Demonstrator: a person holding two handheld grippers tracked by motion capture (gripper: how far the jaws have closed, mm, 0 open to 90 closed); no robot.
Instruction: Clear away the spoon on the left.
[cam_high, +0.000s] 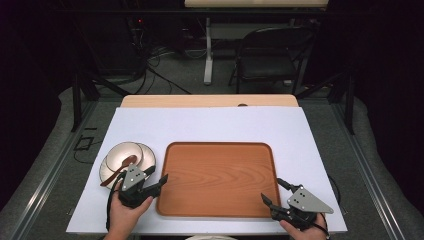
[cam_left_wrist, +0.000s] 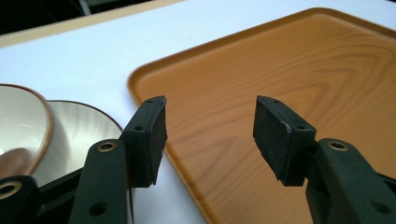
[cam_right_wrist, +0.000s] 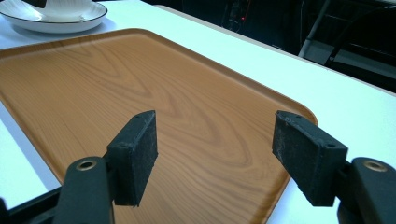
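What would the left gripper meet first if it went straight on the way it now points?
Probably the wooden tray. The left gripper, jaws open and empty, points over the tray's near left edge, with the bowl off to its side. Its height above the tray is unclear.

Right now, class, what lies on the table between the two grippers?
The wooden tray, bare on top, lies between the left gripper and the right gripper, as the high view shows.
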